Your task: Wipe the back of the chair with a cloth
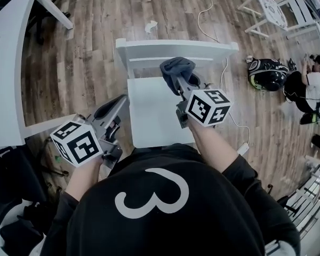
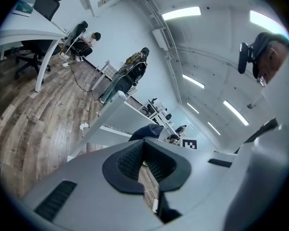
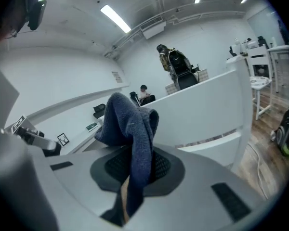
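Note:
A white wooden chair stands in front of me, its back rail (image 1: 176,49) far from me and its seat (image 1: 154,116) near. My right gripper (image 1: 182,85) is shut on a dark blue cloth (image 1: 176,69), which it holds above the seat just short of the back rail. In the right gripper view the cloth (image 3: 132,129) drapes over the jaws (image 3: 135,165), with the chair back (image 3: 202,109) close behind. My left gripper (image 1: 116,111) hangs at the seat's left edge, shut on nothing. The left gripper view shows its jaws (image 2: 144,146), the chair back (image 2: 111,114) and the cloth (image 2: 147,131).
A white desk (image 1: 5,63) runs along the left. At the far right stands a small white chair (image 1: 272,9); a black helmet-like bag (image 1: 266,73) and a seated person (image 1: 309,84) are nearby. A white cable (image 1: 205,15) and a paper scrap (image 1: 151,25) lie on the wood floor.

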Motion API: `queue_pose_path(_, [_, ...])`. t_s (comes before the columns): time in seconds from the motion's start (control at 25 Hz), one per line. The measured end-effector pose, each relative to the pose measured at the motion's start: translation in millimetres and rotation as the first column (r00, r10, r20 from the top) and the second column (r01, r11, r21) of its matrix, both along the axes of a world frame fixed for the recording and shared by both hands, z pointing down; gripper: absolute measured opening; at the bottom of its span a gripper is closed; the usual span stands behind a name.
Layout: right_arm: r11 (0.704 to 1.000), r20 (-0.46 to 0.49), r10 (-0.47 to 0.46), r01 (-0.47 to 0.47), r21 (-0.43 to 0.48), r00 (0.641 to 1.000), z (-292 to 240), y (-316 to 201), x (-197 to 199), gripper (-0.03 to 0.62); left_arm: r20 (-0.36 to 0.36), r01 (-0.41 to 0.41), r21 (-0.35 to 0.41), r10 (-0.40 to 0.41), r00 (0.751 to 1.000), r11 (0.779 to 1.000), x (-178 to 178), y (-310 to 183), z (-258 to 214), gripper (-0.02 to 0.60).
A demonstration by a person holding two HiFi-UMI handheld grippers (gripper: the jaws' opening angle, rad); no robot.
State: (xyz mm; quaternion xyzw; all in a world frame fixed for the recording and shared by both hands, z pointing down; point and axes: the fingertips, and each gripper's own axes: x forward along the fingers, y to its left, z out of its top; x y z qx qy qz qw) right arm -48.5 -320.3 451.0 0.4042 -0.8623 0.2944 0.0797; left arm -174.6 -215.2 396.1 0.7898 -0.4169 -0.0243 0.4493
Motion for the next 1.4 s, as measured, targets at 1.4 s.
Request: queue_pose_path(1.4, [0.996, -0.077, -0.084, 0.084, -0.016, 0.993, 45, -16, -129, 0.051, -0.016, 0.124, -0.076, -0.125, 0.992, 0.989, -74, 36, 36, 0.014])
